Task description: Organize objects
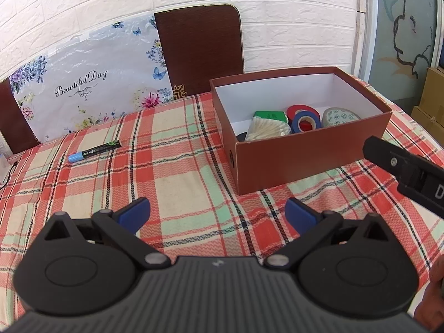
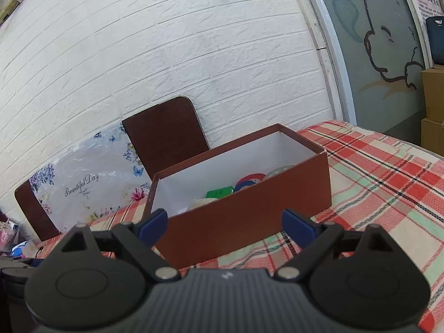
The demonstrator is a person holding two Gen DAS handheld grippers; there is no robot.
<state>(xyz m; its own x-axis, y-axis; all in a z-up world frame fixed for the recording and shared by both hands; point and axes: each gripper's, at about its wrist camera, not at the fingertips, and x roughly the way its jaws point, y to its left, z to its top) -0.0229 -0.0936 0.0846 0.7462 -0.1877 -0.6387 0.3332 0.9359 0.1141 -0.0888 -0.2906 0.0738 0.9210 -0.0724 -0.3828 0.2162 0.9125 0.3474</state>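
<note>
A brown cardboard box, lidless and white inside, sits on a plaid tablecloth ahead and to the right of the left gripper. Inside it, bunched toward the near wall, lie a blue tape roll, a red tape roll just behind it, a patterned tape roll on the far right, a green item and a bag of cotton swabs. A marker with a light-blue cap and black barrel lies alone on the cloth, well ahead and to the left of the same gripper, well apart from the box.

The left gripper hovers over bare cloth with its blue-padded fingers spread wide and nothing between them. The right gripper is likewise wide open and empty, facing the long near wall of the box from close by; the box fills the gap between its fingers in the right wrist view, though no contact is visible. Part of the right gripper's black body shows at the right edge of the left wrist view, beside the box.

Beyond the table, a floral panel reading "Beautiful Day" and a dark brown board lean against a white brick wall. Stacked cartons stand far to the right.
</note>
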